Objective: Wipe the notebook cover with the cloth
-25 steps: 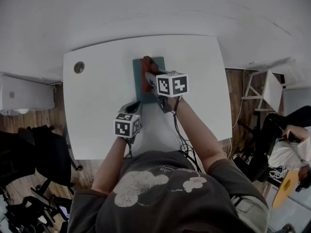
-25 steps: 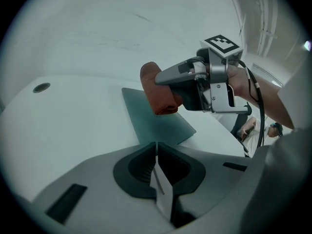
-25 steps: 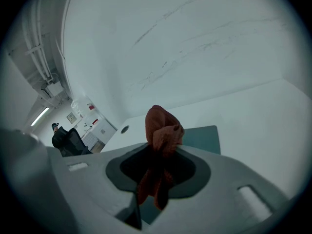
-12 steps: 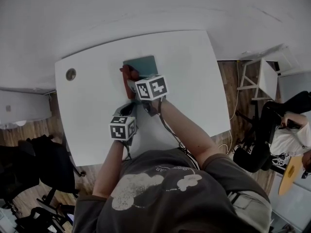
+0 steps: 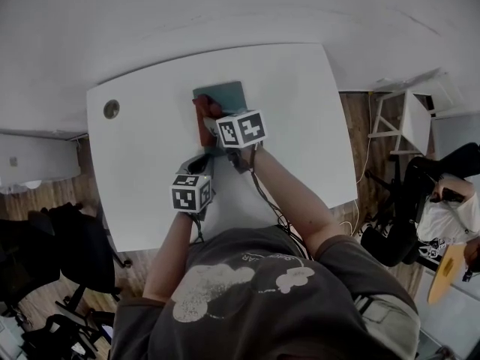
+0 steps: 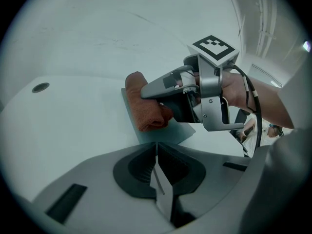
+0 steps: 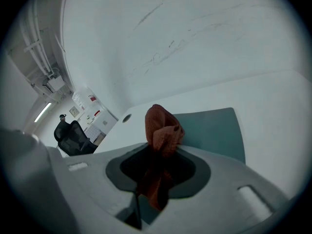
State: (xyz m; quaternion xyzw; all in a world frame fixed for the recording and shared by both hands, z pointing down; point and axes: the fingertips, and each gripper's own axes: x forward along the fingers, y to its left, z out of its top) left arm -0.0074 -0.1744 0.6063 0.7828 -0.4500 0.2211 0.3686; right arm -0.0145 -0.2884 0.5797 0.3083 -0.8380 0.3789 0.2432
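Note:
A teal notebook (image 5: pixel 221 94) lies on the white table (image 5: pixel 300 126). A rust-red cloth (image 5: pixel 204 118) rests bunched on its left part. My right gripper (image 5: pixel 211 128) is shut on the cloth and holds it against the cover. The right gripper view shows the cloth (image 7: pixel 163 126) sticking up from between the jaws, with the notebook (image 7: pixel 214 130) behind it. My left gripper (image 5: pixel 201 162) sits at the notebook's near edge, shut on it. In the left gripper view, the notebook (image 6: pixel 170 132) runs into my left gripper (image 6: pixel 157 152), and the right gripper (image 6: pixel 153 92) presses the cloth (image 6: pixel 144 111).
A round cable hole (image 5: pixel 111 109) is in the table's far left corner. Black office chairs (image 5: pixel 45 253) stand on the floor at the left. A white stand (image 5: pixel 409 118) and a seated person (image 5: pixel 442 216) are at the right.
My right gripper has dragged the cloth from the notebook's far end back along the cover toward me. The left gripper has stayed at the near edge.

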